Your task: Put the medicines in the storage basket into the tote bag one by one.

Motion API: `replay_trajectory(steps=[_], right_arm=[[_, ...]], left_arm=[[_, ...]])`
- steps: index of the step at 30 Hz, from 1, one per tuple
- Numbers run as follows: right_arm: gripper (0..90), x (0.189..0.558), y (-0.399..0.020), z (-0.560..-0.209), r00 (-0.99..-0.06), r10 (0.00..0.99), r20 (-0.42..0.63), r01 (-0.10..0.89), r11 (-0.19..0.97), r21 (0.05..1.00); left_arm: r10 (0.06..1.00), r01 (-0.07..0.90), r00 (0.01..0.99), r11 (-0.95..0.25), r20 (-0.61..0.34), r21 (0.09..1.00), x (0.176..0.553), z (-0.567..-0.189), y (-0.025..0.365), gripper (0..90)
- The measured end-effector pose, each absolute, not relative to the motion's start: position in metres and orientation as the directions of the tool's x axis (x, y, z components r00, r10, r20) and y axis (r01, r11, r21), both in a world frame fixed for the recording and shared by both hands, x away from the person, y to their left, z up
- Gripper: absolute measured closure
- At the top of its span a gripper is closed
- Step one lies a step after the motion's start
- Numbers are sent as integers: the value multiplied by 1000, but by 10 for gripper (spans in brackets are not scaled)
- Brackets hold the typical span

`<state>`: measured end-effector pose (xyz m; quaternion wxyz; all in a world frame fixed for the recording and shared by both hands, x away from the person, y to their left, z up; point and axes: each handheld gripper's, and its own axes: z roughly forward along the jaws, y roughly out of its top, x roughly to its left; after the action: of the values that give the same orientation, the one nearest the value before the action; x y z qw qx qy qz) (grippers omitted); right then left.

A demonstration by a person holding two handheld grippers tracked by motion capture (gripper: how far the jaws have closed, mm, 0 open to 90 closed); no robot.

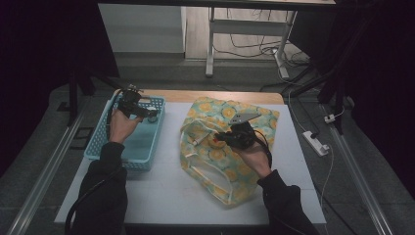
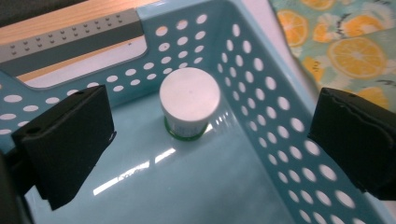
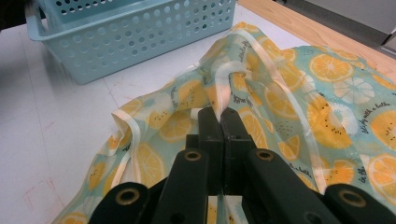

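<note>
A light blue perforated basket (image 1: 147, 147) stands at the table's left. A small jar with a white lid (image 2: 189, 100) sits upright near its far corner. My left gripper (image 1: 139, 108) hovers over that end, open, jaws wide apart on either side of the jar and above it (image 2: 205, 140). A cloth bag printed with orange slices (image 1: 222, 161) lies in the middle of the table. My right gripper (image 1: 226, 137) is shut on the bag's edge (image 3: 224, 84), lifting a fold of fabric; its tips meet at the cloth (image 3: 220, 116).
A white table top (image 1: 161, 196) with a wooden strip along its far edge (image 1: 195, 95). A power strip (image 1: 315, 142) and cables lie on the floor to the right. A white desk frame (image 1: 210, 44) stands behind the table.
</note>
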<state>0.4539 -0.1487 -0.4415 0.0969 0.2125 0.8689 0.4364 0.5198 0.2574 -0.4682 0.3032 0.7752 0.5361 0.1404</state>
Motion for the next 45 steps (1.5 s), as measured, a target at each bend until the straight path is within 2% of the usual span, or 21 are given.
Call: replay_trajectory(steps=[12,18,24,26,29,36,45], right_arm=[[895,454,-149,-442,-891,454,18,285,528,800],[895,454,-149,-441,-891,454,17,284,529,800],[895,454,-149,-441,-891,453,15,283,530,799],[895,454,-149,-441,-891,453,15,283,529,800],[895,453,-149,-441,-892,453,14,281,529,801],[895,453,-149,-440,-891,454,12,280,527,802],[895,453,-150,-440,-889,457,13,282,526,803]], left_arm=[[929,784,360,-256,-79,566,543,-486,253,27],[933,795,352,-260,-68,549,550,-493,251,97],[935,803,348,-256,-74,538,553,-496,250,283],[939,808,342,-270,-45,524,553,-498,248,319],[938,811,340,-255,-69,527,553,-497,247,491],[942,822,335,-279,-25,496,549,-493,242,498],[938,803,345,-269,-46,532,536,-476,243,500]])
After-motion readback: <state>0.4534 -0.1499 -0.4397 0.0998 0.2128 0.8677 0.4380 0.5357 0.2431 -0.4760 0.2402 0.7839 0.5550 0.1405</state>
